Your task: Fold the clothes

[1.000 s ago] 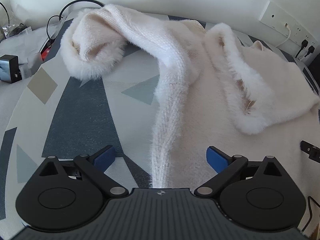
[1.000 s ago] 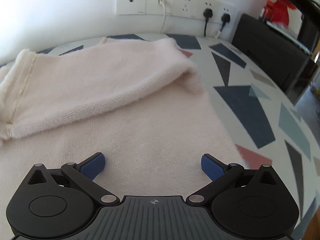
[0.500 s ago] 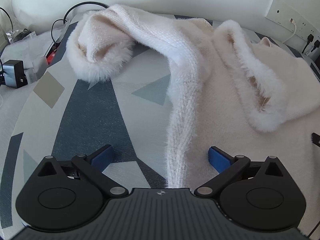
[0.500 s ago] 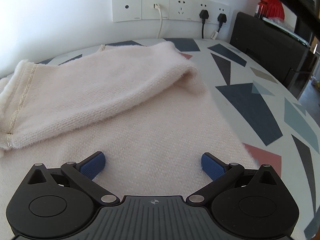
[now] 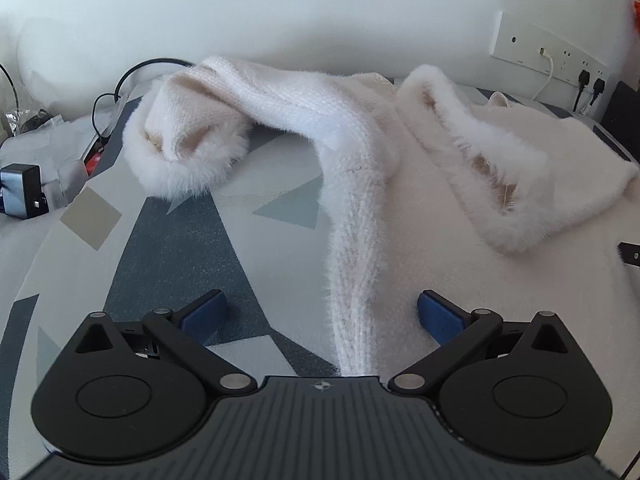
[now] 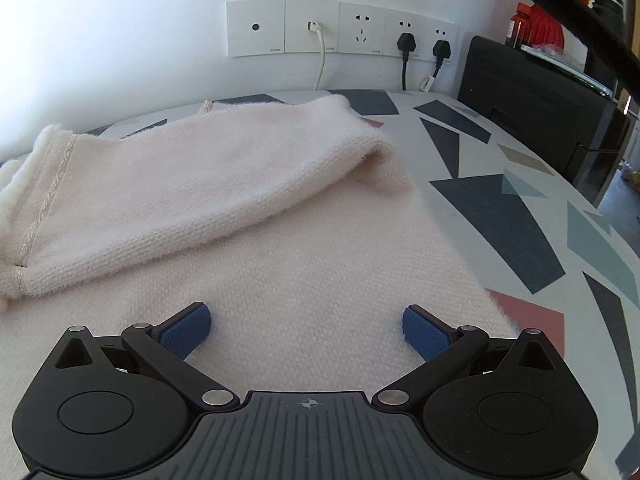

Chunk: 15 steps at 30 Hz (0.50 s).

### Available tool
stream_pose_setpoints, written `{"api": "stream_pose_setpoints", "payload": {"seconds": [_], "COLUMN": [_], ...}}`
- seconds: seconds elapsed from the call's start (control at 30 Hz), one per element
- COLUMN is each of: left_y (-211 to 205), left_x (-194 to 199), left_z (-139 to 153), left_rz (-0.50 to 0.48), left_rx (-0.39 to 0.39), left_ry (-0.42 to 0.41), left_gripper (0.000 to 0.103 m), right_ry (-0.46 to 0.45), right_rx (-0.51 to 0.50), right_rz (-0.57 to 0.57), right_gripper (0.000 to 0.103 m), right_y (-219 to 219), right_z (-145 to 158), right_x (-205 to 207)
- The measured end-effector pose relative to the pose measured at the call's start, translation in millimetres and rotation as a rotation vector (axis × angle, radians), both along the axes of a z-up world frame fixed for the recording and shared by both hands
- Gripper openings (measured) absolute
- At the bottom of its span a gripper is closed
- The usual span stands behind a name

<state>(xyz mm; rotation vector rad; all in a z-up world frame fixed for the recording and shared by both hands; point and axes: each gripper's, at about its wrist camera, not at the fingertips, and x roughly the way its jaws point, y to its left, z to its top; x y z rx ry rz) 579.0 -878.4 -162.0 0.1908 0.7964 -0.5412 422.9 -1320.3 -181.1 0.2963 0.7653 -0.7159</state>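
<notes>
Through your left wrist view, the left tongs (image 5: 320,312) stand apart, straddling the cream sweater's (image 5: 460,216) side edge. Its long sleeve (image 5: 280,108) runs far-left to a furry cuff (image 5: 184,160) near a charger (image 5: 20,196) and cable (image 5: 132,76). Through your right wrist view, the right tongs (image 6: 306,330) gape over the sweater (image 6: 320,264) on the patterned counter (image 6: 500,208); a flap (image 6: 200,184) is folded across, outlets (image 6: 340,28) far behind.

Sweater (image 5: 460,240): cream knit cloth, fuzzy nap, coarse waffle-like weave up close. Cuff (image 5: 188,164) and hood edge (image 5: 492,160): long fluffy fur-like trim. Inner seam tape (image 6: 44,204): woven ribbon, faint sheen. Tablecloth (image 5: 168,264): smooth printed fabric, matt (geometric patches). Left gripper (image 5: 320,314) and right gripper (image 6: 306,328): matt black plastic, ribbed housing, blue textured rubbery pads (image 6: 424,332), bright metal pivot pins. Socket plates (image 6: 340,28): smooth white plastic.
</notes>
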Motion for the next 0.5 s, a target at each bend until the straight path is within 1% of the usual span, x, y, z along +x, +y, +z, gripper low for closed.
{"api": "stream_pose_setpoints", "payload": {"seconds": [0.07, 0.27, 0.4, 0.47, 0.5], "left_y": [1.9, 3.4, 2.9, 2.2, 4.8], "left_x": [-2.6, -2.5, -0.6, 3.1, 7.0], "left_z": [-1.8, -1.9, -0.6, 2.0, 5.6], "left_rz": [-0.006, -0.017, -0.011, -0.007, 0.002], "left_rx": [-0.013, -0.021, -0.017, -0.012, -0.035], "left_ry": [-0.024, -0.032, -0.014, 0.013, 0.035], "left_gripper": [0.103, 0.103, 0.103, 0.103, 0.103], "right_ry": [-0.003, -0.007, -0.009, -0.01, -0.01], "right_rx": [-0.003, -0.008, -0.009, -0.009, -0.009], "right_rz": [0.001, 0.008, 0.008, 0.009, 0.009], "right_gripper": [0.102, 0.102, 0.102, 0.102, 0.102], "right_y": [0.8, 0.7, 0.9, 0.9, 0.9], "right_z": [-0.2, -0.6, -1.1, -1.1, -1.0], "right_x": [-0.4, -1.1, -1.3, -1.7, -1.7]}}
